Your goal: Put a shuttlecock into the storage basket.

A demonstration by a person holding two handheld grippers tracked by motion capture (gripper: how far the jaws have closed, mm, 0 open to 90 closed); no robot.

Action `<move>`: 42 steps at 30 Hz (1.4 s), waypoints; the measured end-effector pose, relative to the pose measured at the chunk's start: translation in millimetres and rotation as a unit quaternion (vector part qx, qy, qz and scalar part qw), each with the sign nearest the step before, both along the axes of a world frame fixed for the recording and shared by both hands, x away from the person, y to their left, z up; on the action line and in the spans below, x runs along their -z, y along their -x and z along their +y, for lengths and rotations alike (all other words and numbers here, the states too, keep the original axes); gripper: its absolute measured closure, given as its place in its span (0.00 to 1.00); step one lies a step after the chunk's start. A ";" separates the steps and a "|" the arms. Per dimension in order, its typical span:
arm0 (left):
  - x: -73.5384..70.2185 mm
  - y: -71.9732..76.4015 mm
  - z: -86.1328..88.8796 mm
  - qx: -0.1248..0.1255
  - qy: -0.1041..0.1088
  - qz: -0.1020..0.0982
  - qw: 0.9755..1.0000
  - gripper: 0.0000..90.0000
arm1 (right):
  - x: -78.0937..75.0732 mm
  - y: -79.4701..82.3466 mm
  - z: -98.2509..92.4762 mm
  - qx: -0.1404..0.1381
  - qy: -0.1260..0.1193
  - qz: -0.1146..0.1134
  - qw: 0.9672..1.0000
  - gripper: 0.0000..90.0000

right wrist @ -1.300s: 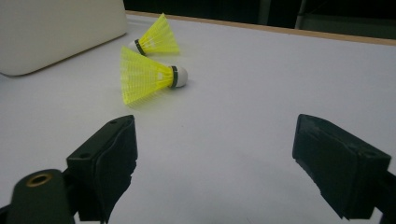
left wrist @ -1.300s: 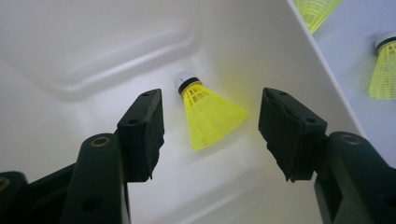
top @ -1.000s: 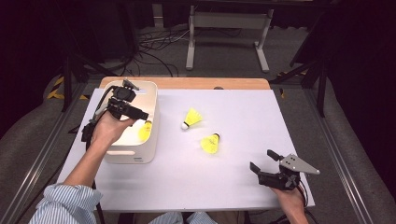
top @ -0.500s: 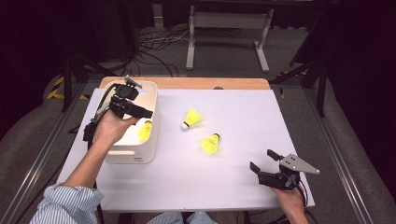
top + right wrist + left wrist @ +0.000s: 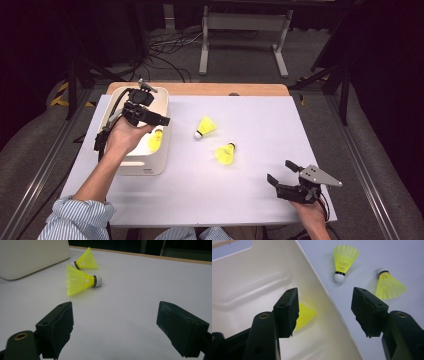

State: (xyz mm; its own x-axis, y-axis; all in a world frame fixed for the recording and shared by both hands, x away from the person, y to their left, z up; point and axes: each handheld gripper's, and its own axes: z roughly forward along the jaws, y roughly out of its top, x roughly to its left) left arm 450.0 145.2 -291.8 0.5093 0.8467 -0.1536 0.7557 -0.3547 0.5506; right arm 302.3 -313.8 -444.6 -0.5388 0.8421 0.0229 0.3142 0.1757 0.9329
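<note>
A yellow shuttlecock (image 5: 156,140) lies inside the cream bin (image 5: 140,167) at the table's left, against its right wall. My left gripper (image 5: 159,116) hovers over that wall, open, with nothing between its jaws. In the left gripper view (image 5: 325,307) the jaws straddle the bin's wall (image 5: 329,315), with the binned shuttlecock (image 5: 305,315) partly hidden behind the left jaw. Two more yellow shuttlecocks lie on the white table, one (image 5: 206,126) mid-table and one (image 5: 226,153) nearer me. My right gripper (image 5: 280,171) rests low at the front right, open and empty, pointing toward the nearer shuttlecock (image 5: 80,281).
The white tabletop (image 5: 300,125) has free room on its right half and along the front. A wooden strip (image 5: 225,89) runs along its far edge. Beyond stand a metal frame (image 5: 245,35) and floor cables (image 5: 165,50).
My left gripper has lifted slightly and drifted a little toward the bin's far right side, still open. The shuttlecocks and my right gripper have stayed put.
</note>
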 end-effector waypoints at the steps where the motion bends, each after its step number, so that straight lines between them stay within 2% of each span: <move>1: -1.4 0.1 -1.8 0.003 0.002 -0.002 1.000 0.44 | 0.0 -0.1 0.0 0.000 0.000 0.000 1.000 0.16; 10: -4.5 1.8 -15.2 0.015 0.003 -0.006 1.000 0.43 | -0.6 1.2 0.0 -0.002 0.000 -0.001 1.000 0.16; 23: -0.9 3.6 -34.5 0.035 0.008 -0.009 0.999 0.42 | -0.6 1.1 -0.2 -0.004 -0.001 -0.002 1.000 0.16; 42: 3.9 7.7 -63.1 0.046 0.006 -0.013 0.999 0.42 | -0.8 1.6 0.0 -0.004 0.000 -0.002 1.000 0.16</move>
